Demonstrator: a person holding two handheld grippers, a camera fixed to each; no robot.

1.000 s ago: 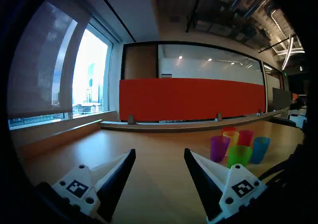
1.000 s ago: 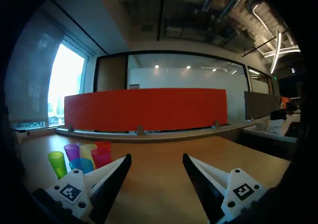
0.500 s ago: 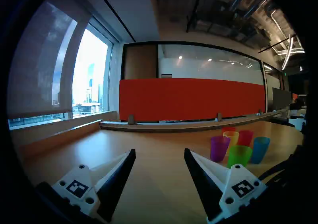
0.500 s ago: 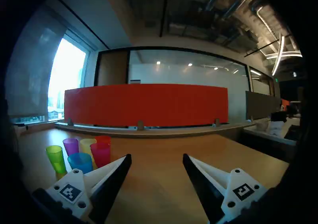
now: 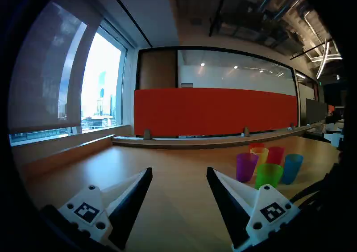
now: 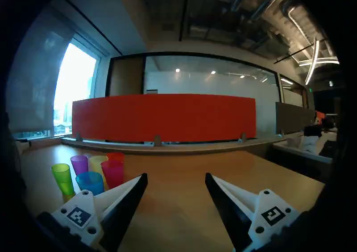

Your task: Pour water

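Six small plastic cups [image 5: 275,155] stand upright in a tight cluster on the wooden table [image 5: 178,156]. In the left gripper view they sit off to the right of the fingers, in the right gripper view off to the left, so we judge them to be between our two tools. Whether any of them holds water we cannot tell.

They look thin, translucent and smooth-walled. We expect them to be very light, a little springy under a squeeze, and quick to skid or tip if nudged. A full one would slop over if pinched hard. We would take one across the middle of its wall, below the rim, with gentle pressure. The green cup [image 5: 268,175] and the blue cup [image 6: 89,182] stand at the near edge of the cluster, so they are the easiest to reach without knocking their neighbours.

The left gripper [image 5: 178,169] is spread wide with nothing between its fingers, low over bare table and apart from the cups. The right gripper [image 6: 176,175] is spread and empty as well.

Beyond the table run a red partition [image 5: 214,111] and a bright window [image 5: 100,95].
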